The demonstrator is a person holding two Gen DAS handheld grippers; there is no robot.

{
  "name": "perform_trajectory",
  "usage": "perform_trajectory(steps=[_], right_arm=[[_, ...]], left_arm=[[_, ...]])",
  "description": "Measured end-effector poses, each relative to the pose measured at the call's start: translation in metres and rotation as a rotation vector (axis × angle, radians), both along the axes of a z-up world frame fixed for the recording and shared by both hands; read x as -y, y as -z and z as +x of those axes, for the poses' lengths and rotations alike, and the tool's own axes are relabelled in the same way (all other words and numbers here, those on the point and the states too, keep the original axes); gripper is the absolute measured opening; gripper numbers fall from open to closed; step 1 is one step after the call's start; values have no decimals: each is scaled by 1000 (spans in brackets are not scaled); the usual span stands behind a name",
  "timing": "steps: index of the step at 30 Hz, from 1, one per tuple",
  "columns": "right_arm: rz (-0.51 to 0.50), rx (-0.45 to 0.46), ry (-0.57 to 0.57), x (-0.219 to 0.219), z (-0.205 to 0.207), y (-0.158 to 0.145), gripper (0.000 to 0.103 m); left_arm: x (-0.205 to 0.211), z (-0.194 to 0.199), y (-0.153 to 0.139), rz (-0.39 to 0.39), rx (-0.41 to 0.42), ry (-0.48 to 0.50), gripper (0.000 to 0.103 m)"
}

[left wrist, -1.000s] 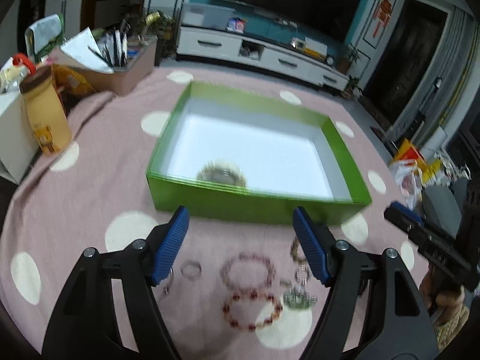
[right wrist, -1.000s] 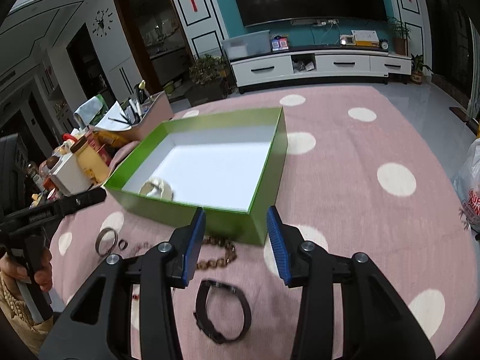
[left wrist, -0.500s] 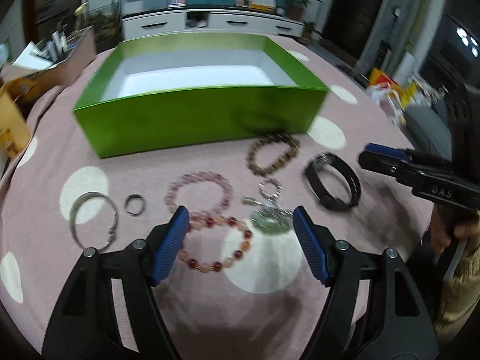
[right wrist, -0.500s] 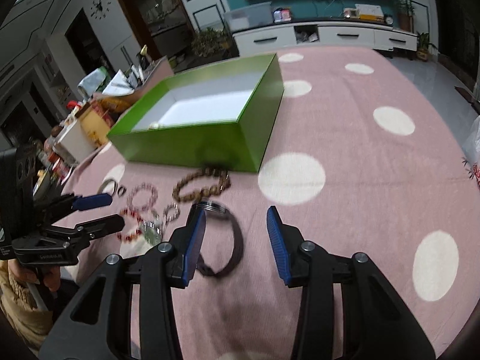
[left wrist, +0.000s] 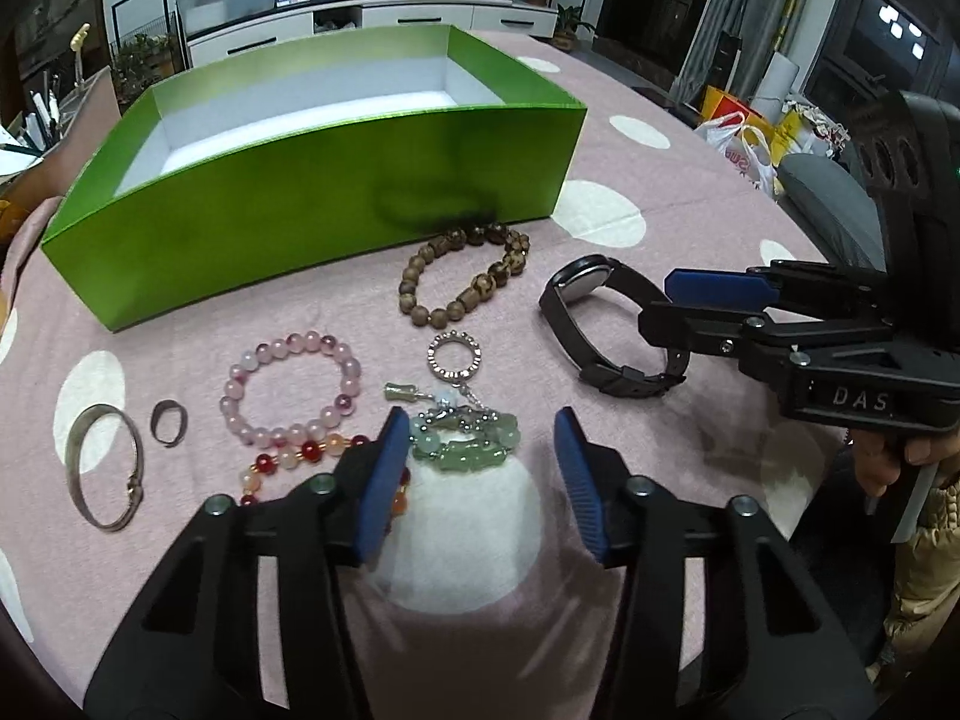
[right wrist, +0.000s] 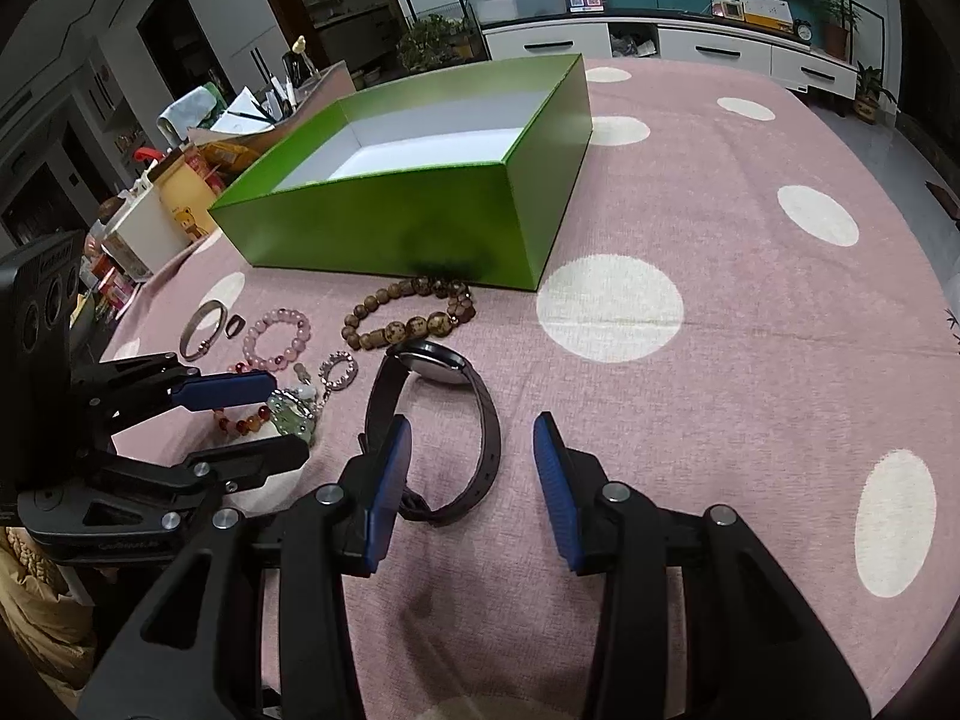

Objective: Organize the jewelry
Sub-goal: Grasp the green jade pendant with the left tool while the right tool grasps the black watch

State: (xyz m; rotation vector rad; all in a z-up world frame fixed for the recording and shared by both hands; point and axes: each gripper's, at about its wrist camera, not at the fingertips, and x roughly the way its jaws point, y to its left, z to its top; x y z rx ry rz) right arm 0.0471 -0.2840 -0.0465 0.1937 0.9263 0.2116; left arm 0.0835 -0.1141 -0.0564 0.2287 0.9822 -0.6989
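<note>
Both grippers came down low since a sec ago. L gripper (left wrist: 477,474), jaws apart, sits over the green jade bead bracelet (left wrist: 465,441) near me: light, slippery, bendy, so pinch across beads. R gripper (right wrist: 471,483), apart, by the soft black strap watch (right wrist: 435,414). Green cardboard box (left wrist: 312,204) is far.

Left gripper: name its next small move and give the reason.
Probably ease the left gripper forward and down, then close on the green bead bracelet. Its jaws are open with the bracelet just ahead between the blue fingertips, nothing is held, and the green box waits behind. The right gripper is open at the black watch.
</note>
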Motion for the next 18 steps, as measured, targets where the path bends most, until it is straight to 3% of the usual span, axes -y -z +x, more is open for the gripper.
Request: perform_trajectory(steps=[2, 6, 13, 18], right_arm=[[-4, 1, -1, 0, 1, 0, 43], [-11, 1, 0, -2, 3, 1, 41], [-48, -1, -14, -8, 5, 4, 10], [-76, 9, -4, -9, 5, 5, 3]], left_arm=[[3, 2, 3, 13, -6, -3, 39], [4, 5, 4, 10, -4, -21, 33], [8, 5, 4, 11, 8, -27, 30], [7, 2, 1, -1, 18, -29, 29]])
